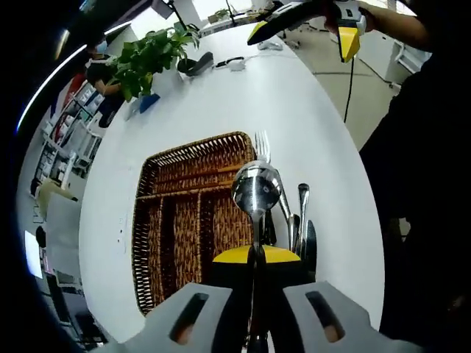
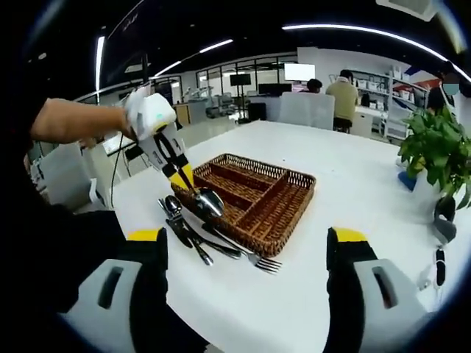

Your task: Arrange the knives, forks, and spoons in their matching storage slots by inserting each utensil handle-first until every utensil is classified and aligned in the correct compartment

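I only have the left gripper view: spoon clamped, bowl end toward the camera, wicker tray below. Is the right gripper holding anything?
Observer: No. The right gripper is open, with nothing between its jaws, held back from the wicker tray.
Operator: How many compartments does the tray have? The spoon blocks part of it.
Observer: The right gripper view shows long slots plus one crosswise slot at one end, none holding a utensil.
Operator: Anything left on the table?
Observer: Yes, a pile beside the tray: a fork, another spoon and dark-handled pieces I can't identify.
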Demonstrator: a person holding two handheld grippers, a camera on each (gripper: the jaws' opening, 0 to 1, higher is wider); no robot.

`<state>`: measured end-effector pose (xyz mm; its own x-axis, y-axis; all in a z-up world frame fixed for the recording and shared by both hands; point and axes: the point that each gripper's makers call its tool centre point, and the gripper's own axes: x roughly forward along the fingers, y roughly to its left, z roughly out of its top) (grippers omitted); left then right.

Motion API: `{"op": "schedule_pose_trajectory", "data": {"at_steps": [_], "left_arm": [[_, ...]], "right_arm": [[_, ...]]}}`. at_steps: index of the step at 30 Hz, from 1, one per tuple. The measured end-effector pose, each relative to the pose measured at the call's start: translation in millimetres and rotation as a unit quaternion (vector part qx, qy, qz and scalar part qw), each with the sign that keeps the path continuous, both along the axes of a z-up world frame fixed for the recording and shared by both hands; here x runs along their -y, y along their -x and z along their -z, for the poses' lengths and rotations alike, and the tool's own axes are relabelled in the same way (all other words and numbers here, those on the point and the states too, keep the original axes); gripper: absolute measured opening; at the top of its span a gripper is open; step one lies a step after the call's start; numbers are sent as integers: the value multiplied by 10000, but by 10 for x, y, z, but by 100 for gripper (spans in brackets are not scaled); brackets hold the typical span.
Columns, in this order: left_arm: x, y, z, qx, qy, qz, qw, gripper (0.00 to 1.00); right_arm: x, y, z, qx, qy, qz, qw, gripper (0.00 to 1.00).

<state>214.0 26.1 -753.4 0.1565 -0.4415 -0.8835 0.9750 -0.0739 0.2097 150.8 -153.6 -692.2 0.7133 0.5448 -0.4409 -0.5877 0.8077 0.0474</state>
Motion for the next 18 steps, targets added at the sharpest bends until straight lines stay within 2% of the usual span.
{"op": "schedule_pose_trajectory", "data": {"at_steps": [4, 18], "left_arm": [[-17, -2, -134, 22, 43, 35, 10000, 1], [51, 7, -202, 27, 128, 166, 9998, 1]], "right_arm": [[-35, 0, -7, -4, -26, -31, 10000, 99], [-97, 1, 6, -54, -24, -152, 9999, 100]]}}
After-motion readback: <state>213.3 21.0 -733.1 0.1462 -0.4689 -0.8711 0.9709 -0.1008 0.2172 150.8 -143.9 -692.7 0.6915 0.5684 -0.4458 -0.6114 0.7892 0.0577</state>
